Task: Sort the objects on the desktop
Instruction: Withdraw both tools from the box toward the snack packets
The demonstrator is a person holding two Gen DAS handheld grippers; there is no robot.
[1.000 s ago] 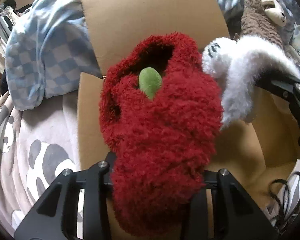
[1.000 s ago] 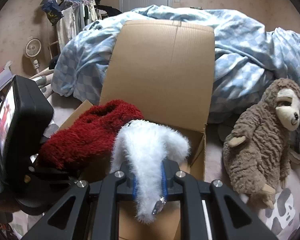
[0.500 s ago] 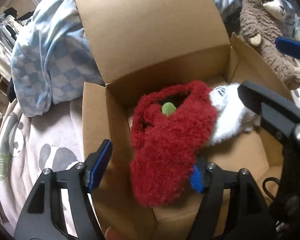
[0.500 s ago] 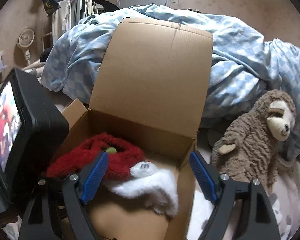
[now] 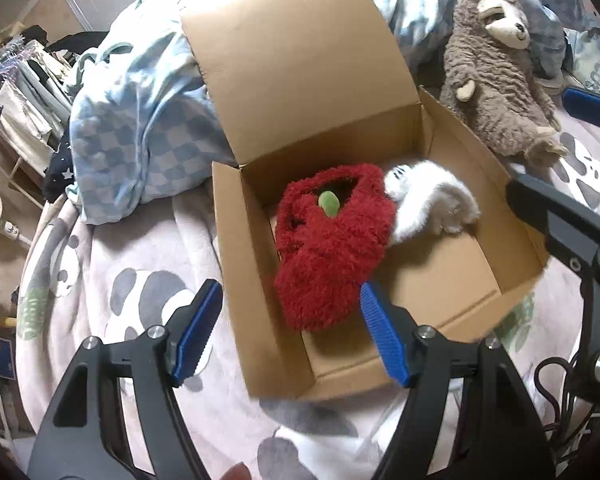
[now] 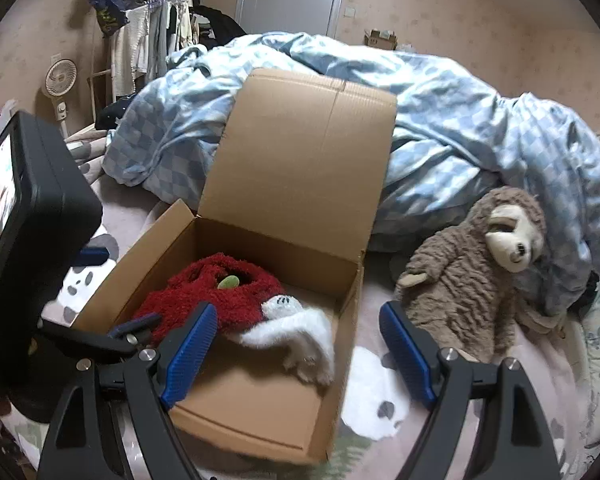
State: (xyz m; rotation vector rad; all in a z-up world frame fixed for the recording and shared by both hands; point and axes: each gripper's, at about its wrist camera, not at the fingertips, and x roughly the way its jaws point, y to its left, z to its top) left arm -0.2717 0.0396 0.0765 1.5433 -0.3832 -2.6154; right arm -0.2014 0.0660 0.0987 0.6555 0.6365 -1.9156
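Now the left gripper (image 5: 290, 334) hangs spread wide and empty above the cardboard box (image 5: 256, 280); the right gripper (image 6: 298, 350) gapes the same, holding nothing. Inside the box the red plush (image 5: 332, 240) lies touching the white plush (image 5: 432, 200); a brown sloth toy (image 6: 468, 284) rests on the bedding just beside the box.

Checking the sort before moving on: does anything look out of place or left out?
One thing: the brown plush sloth lies on the bed outside the open cardboard box, while the red fuzzy plush and white fluffy plush are inside.
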